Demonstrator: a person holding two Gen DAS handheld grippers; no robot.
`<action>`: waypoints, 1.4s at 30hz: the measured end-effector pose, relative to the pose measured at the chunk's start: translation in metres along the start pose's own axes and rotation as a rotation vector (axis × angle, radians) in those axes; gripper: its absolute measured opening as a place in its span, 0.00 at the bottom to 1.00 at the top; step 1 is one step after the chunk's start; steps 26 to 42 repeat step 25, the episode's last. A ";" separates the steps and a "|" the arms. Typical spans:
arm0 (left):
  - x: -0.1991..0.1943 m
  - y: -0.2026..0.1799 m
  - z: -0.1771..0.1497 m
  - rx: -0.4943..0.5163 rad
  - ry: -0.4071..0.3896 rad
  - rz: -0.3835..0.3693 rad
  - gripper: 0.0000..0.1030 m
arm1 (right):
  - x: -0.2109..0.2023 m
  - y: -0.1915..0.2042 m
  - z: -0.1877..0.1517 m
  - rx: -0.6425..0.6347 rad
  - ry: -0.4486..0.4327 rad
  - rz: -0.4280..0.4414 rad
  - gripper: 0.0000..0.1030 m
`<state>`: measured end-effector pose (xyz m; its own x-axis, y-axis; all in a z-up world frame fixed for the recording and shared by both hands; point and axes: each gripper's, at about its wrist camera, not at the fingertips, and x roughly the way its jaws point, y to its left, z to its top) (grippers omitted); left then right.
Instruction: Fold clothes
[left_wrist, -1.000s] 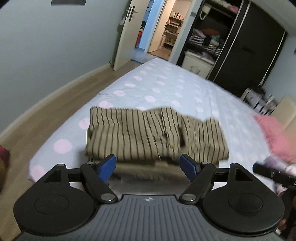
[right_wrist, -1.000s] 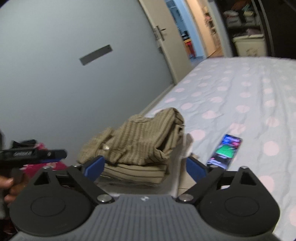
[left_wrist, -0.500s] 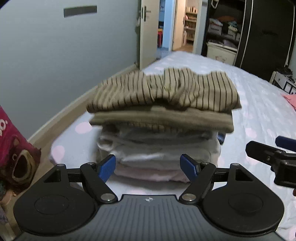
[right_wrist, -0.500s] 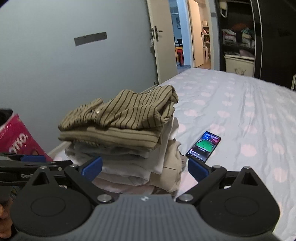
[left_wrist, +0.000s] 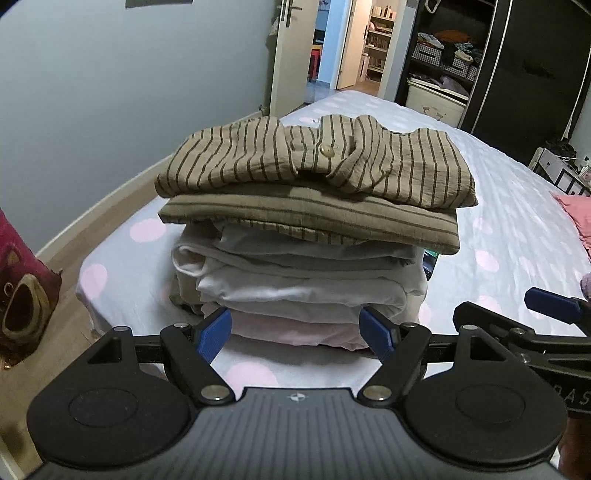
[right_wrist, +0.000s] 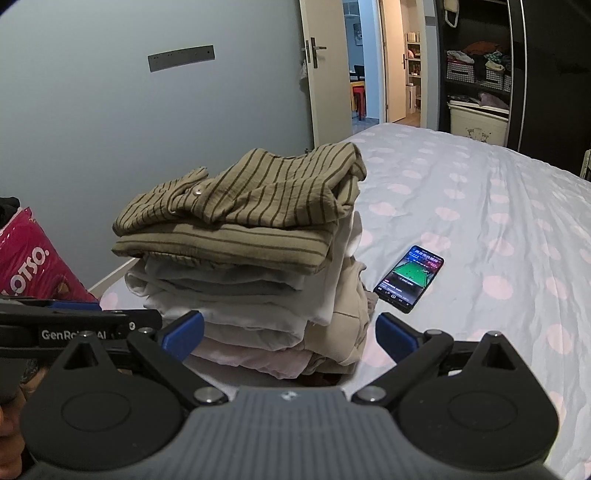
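Stack of folded clothes on the near corner of a bed with a pale sheet dotted pink. Top item: tan striped shirt, folded, button placket facing up; beneath it a second tan striped piece, then white and grey pieces, a pale pink one at the bottom.

Left wrist view only: the stack seen broadside, long axis running left to right across the frame, folded edges toward the camera; pink garment at the far right edge of the bed; maroon bag with a bear print on the floor at left; right tool's blue pads entering from the right.

Right wrist view only: the stack seen from its corner, long axis running away toward the open door; phone with lit screen flat on the sheet just beside the stack's right side; left tool entering from the left, a hand partly visible under it.

Left tool: jaws wide apart, nothing between the pads, tips low at the stack's base.

Right tool: jaws wide apart, empty, tips level with the bottom layers
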<state>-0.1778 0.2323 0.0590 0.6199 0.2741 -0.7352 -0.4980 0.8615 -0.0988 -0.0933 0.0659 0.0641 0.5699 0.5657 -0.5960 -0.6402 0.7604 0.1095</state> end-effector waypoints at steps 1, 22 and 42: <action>-0.001 -0.001 0.000 0.007 -0.004 0.007 0.73 | 0.000 0.000 0.000 0.000 0.000 0.000 0.97; -0.002 -0.008 -0.004 0.057 -0.028 0.020 0.73 | 0.001 0.003 -0.003 -0.006 0.006 0.000 0.98; -0.003 -0.008 -0.004 0.064 -0.041 0.023 0.73 | 0.002 0.003 -0.003 -0.006 0.006 -0.001 0.98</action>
